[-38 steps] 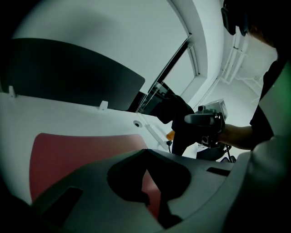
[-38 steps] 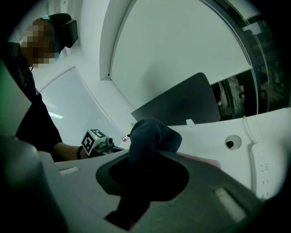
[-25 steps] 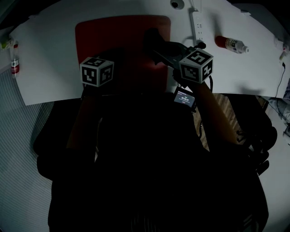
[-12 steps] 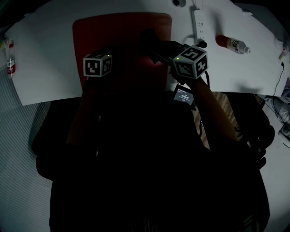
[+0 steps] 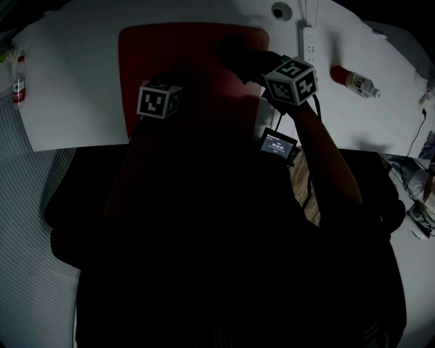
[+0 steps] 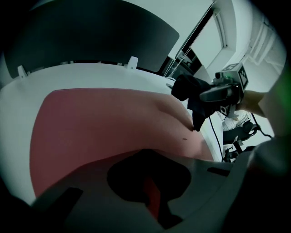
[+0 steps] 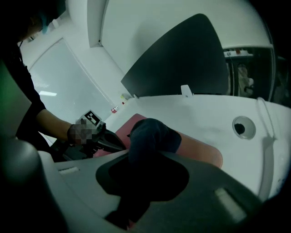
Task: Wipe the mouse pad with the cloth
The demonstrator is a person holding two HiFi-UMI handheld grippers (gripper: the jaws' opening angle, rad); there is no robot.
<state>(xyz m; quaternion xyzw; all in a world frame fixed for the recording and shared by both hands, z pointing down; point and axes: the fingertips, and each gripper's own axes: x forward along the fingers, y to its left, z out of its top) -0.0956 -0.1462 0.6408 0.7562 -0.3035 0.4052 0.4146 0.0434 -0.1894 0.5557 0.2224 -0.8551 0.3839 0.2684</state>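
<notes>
A red mouse pad [image 5: 183,58] lies on the white table [image 5: 75,88]. My left gripper [image 5: 166,81] rests low over the pad's near left part; in the left gripper view its jaws stand together, with only a thin red strip of pad [image 6: 104,123] showing between them. My right gripper [image 5: 248,61] is shut on a dark cloth [image 5: 234,49], which hangs down onto the pad's far right part. The left gripper view shows that cloth [image 6: 191,93] touching the pad near its right edge. In the right gripper view the cloth [image 7: 152,136] bunches up out of the jaws.
A white power strip [image 5: 309,42] and a round cable hole [image 5: 280,10] lie just right of the pad. Farther right lies a red-and-white bottle [image 5: 357,80]. Another small bottle [image 5: 18,85] stands at the table's left edge. A small lit screen [image 5: 277,144] hangs under my right arm.
My right gripper has carried the cloth a little farther away over the pad's far right part. The left gripper has stayed on the pad. The head view has shifted slightly.
</notes>
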